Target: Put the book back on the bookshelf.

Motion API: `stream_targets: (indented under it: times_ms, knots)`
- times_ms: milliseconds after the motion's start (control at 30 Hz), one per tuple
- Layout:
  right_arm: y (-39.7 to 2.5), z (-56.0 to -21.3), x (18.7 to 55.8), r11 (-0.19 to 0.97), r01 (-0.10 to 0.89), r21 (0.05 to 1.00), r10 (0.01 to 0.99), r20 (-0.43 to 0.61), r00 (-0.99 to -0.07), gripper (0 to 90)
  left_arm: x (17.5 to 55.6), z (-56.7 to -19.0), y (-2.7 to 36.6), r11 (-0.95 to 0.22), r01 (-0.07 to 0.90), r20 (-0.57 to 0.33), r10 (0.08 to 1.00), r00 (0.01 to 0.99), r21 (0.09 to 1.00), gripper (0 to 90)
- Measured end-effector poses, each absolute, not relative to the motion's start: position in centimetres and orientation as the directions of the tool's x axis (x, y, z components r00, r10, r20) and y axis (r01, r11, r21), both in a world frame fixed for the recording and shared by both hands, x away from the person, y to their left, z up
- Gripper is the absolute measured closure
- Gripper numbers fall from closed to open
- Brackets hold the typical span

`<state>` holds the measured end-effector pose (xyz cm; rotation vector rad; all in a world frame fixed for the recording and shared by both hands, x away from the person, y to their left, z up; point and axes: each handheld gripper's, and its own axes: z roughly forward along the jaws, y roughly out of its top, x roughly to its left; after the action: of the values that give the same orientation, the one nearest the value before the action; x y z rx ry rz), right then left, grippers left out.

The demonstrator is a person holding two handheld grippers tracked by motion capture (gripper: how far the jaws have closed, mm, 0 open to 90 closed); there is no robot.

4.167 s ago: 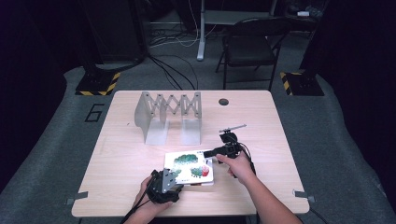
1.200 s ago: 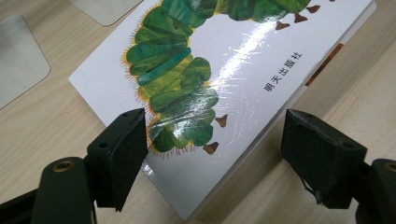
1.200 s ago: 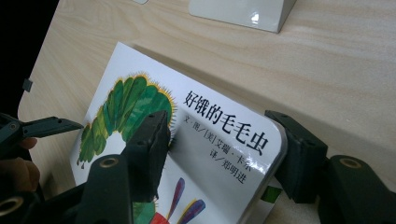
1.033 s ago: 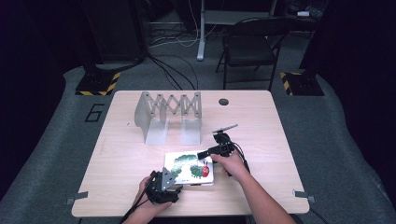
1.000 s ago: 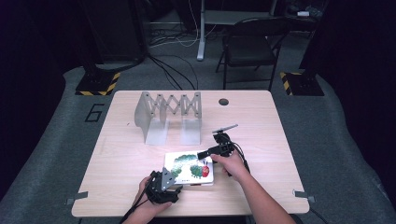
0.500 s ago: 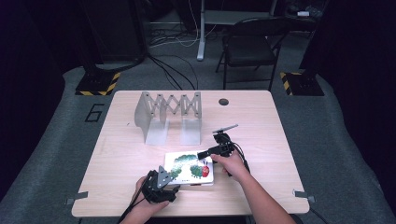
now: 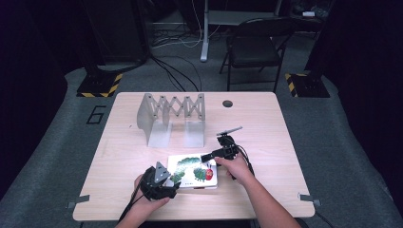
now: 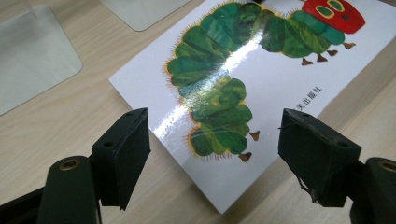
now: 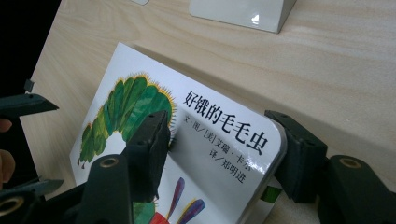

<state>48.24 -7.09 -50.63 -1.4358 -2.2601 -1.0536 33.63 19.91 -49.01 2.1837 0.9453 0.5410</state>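
1. Your left tongs (image 7: 159, 183) sit at the counter's (image 7: 266, 123) near edge, about 7 o'clock of centre; jaws spread wide, holding nothing, straddling the book's near corner without touching it.
2. The caterpillar picture book (image 7: 192, 170) lies just beyond, near-centre on the counter, its right edge lifted off the wood.
3. Your right tongs (image 7: 212, 156) come in from 3 o'clock of the book; one jaw on the cover, the other under its raised edge, holding it.
4. Farther off, at 12 o'clock, the grey folding rack (image 7: 171, 116) stands upright, well apart.
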Motion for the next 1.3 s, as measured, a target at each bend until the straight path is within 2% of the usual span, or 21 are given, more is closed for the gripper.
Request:
stream_targets:
  times_ms: [500, 567, 667, 867, 900, 1300]
  knots:
    - [-7.1, -50.6, 48.2, 0.244, 0.868, 0.432, 0.673, 0.569, -0.472, 41.5, 35.6, -49.9, 20.2, -0.466, 0.524, 0.004, 0.75, 0.662, 0.713, 24.5]
    - [-7.1, -50.6, 48.2, 0.243, 0.868, 0.432, 0.673, 0.57, -0.472, 41.5, 35.7, -50.2, 20.0, -0.466, 0.532, -0.006, 0.748, 0.664, 0.707, 23.0]
    - [-7.1, -50.6, 48.2, 0.244, 0.868, 0.432, 0.673, 0.569, -0.472, 41.7, 36.0, -50.5, 20.0, -0.451, 0.55, -0.023, 0.758, 0.652, 0.703, 15.2]
    - [-7.1, -50.6, 48.2, 0.244, 0.868, 0.432, 0.673, 0.569, -0.473, 41.7, 36.5, -50.6, 20.1, -0.454, 0.561, -0.029, 0.759, 0.65, 0.692, 10.7]
    - [-7.1, -50.6, 48.2, 0.243, 0.868, 0.433, 0.673, 0.569, -0.473, 41.7, 36.6, -50.6, 20.1, -0.453, 0.562, -0.028, 0.761, 0.648, 0.692, 7.3]
    - [-7.0, -50.5, 48.0, 0.246, 0.867, 0.434, 0.683, 0.557, -0.473, 41.7, 36.5, -51.3, 20.4, -0.422, 0.557, -0.052, 0.763, 0.644, 0.715, 5.9]
